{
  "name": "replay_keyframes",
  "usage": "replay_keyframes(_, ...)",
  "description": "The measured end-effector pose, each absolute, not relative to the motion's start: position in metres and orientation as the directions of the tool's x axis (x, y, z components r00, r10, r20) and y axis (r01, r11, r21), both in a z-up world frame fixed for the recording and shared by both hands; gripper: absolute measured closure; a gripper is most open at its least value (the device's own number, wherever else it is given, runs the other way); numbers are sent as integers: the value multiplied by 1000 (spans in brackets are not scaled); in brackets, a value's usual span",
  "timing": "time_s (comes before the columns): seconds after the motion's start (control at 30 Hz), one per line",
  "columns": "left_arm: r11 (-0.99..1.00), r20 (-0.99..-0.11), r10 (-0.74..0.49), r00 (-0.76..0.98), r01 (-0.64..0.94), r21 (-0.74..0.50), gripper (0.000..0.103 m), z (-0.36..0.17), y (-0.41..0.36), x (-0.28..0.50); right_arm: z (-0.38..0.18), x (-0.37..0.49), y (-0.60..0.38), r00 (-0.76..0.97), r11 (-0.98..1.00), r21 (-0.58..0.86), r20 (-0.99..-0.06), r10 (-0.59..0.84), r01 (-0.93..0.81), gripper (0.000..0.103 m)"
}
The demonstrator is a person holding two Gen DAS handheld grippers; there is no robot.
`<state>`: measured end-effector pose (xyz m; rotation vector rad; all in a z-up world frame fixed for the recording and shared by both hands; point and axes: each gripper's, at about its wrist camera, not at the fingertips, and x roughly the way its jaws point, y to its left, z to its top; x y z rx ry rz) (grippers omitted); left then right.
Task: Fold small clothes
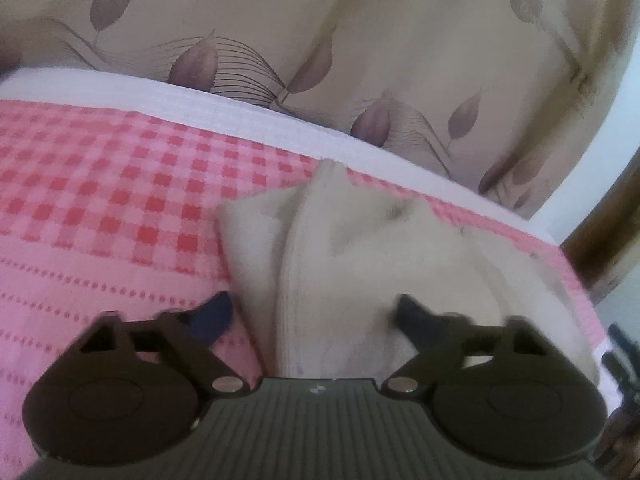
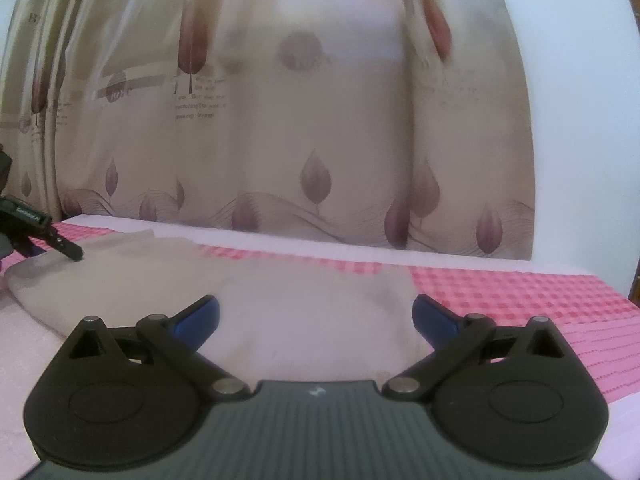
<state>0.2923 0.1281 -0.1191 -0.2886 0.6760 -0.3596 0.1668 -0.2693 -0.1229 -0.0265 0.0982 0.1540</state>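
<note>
Small beige knitted garment [image 1: 360,264] lies rumpled on the pink-and-red checked bedspread [image 1: 120,184]. Taking the spread's white far border as landmark: the garment sits on the near side of that border, its raised folds reaching almost up to it. Leaf-print cream curtain [image 2: 280,140] hangs behind the border.

Left gripper [image 1: 316,316], black with blue pads: jaws partly open, straddling the near bunched edge of the garment. One fingertip lies over the bedspread just beside the cloth, the other over or against the cloth; blur hides whether it touches. No pinch made yet.

Right gripper [image 2: 316,312]: jaws wide apart, nothing held. It hovers low over the garment's flatter end, farther from the border than the cloth's far edge. The left gripper shows in this view over the cloth's other end.

Judgement on the step: the left is taking hold of an edge to start a fold.
- Close on a single layer edge, not the whole ridge, or the bunch carries over.
- Both pads should bracket fabric before closing; the pad over the bedspread may snag the spread.
- Let the right gripper take or pin the opposite end so the cloth tensions flat.
- Lift low and lay toward the border evenly.
</note>
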Motion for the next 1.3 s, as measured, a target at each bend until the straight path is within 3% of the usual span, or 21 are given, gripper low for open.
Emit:
replay_keyframes(0.03,891,-555,-425,715,223,-396,56,-120,131,299,-123,166,-270,984,988,-17,-97,151,-154,0)
replay_keyframes(0.07,883,-556,-434,709,211,-420,68,-122,135,305,-123,166,-270,984,988,-14,-95,152,-154,0)
replay_keyframes(0.23,882,-547,-418,725,179,-436,82,-122,129,307,-123,168,-271,983,988,-7,-95,155,-157,0)
replay_keyframes(0.63,962,-440,-241,865,154,-225,86,-81,72,252,-122,171,-270,981,988,-16,-118,154,-157,0)
replay_keyframes(1.3,983,-460,-182,869,166,-75,87,-68,18,238,-122,169,-268,988,992,-32,-100,117,-121,0)
